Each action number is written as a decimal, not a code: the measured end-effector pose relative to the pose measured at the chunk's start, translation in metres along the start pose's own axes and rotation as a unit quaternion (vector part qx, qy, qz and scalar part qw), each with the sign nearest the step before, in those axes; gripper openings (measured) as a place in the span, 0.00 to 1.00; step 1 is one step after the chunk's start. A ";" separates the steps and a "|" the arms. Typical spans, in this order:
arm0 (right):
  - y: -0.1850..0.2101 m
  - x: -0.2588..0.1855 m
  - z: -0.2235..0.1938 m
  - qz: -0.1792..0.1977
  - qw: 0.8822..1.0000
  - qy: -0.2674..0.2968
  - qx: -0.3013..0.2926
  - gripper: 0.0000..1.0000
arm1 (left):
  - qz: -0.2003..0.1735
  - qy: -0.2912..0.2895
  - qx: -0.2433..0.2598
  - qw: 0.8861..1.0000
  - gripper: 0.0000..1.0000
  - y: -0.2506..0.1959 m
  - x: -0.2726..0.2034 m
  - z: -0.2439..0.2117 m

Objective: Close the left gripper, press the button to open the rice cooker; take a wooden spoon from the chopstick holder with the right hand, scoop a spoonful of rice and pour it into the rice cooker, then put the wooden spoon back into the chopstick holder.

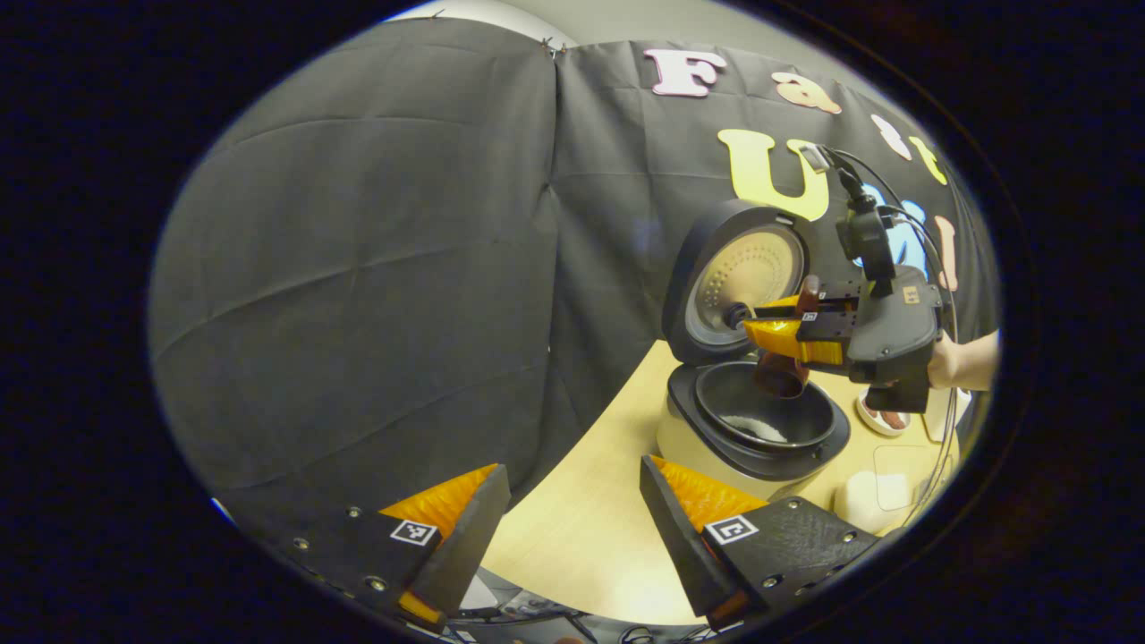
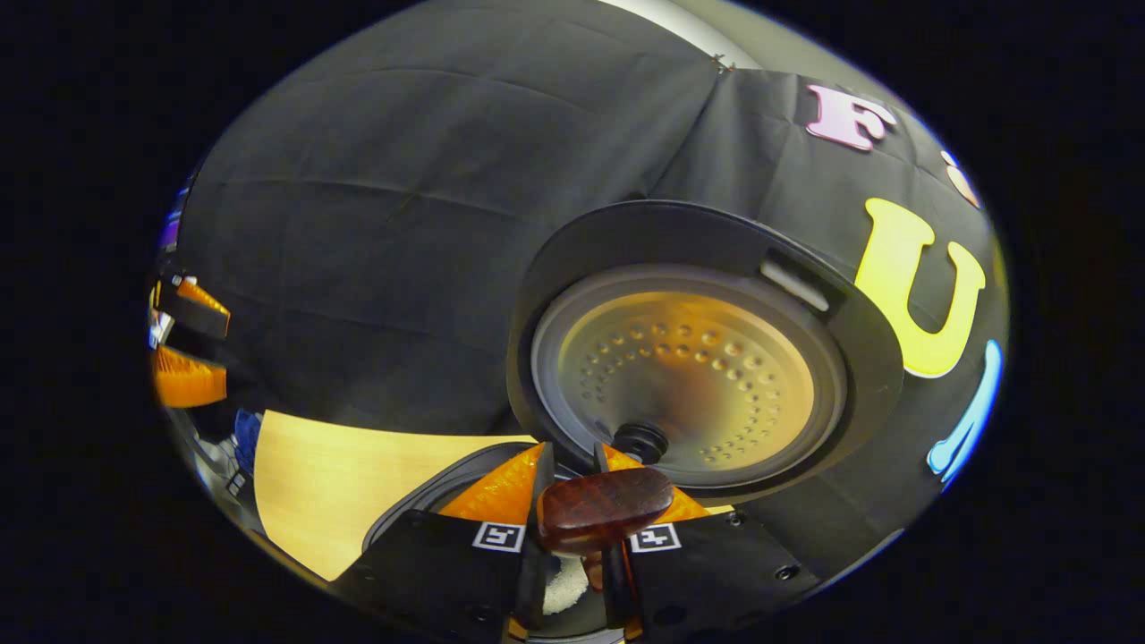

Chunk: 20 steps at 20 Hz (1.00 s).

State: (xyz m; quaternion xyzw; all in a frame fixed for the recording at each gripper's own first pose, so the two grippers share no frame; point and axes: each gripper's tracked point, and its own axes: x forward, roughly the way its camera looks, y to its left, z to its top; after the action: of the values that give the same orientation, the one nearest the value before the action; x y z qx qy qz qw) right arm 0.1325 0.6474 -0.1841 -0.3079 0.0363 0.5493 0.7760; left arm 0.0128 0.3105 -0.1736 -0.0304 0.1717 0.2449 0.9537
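Okay, left gripper view first. Left gripper at 6 o'clock, fingers wide apart, nothing between them, hovering over the table, well back from the cooker. Looks parked out of the way while the other hand works. Cooker at about 4 o'clock, lid standing up and open, so the button step looks done. Inner pot holds a small white patch of rice low inside, mostly bare wall around it. Right gripper held by a hand comes in from 3 o'clock, clamped on the spoon; the spoon bowl hangs down just over the pot mouth, tipped, probably so rice drops straight in. Small dish beside the cooker at 4 o'clock with something reddish-brown in it, can't tell what. Pale containers near the edge, too blurred to name; holder not made out.

Right gripper view. The right gripper's fingers sit at 6 o'clock, closed together on the spoon handle, handle end sticking up between them. Lid's inner plate at centre, facing the camera, dotted with vents. Below the fingers, a white glimpse of rice in the pot, right under the grip. Left gripper at 9 o'clock, far off, jaws apart. Judging by this, the pour is under way or just finishing; spoon return not yet done.
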 end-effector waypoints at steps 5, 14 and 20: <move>-0.009 -0.013 0.010 -0.031 0.999 -0.022 0.006 0.28 | -0.005 -0.004 0.001 1.000 0.93 -0.004 0.002 0.003; -0.095 -0.133 0.048 -0.126 0.982 -0.081 0.119 0.28 | -0.063 -0.024 0.032 0.997 0.92 -0.063 -0.003 0.034; -0.164 -0.241 0.022 -0.193 0.958 -0.104 0.186 0.31 | -0.106 -0.040 0.054 0.992 0.93 -0.136 -0.025 0.054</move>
State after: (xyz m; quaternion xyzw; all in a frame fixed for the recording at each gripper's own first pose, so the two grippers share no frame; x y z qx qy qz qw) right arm 0.1752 0.4252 0.0010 -0.1006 -0.0028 0.4015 0.9103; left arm 0.0740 0.1876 -0.1180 0.0131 0.1424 0.1342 0.9806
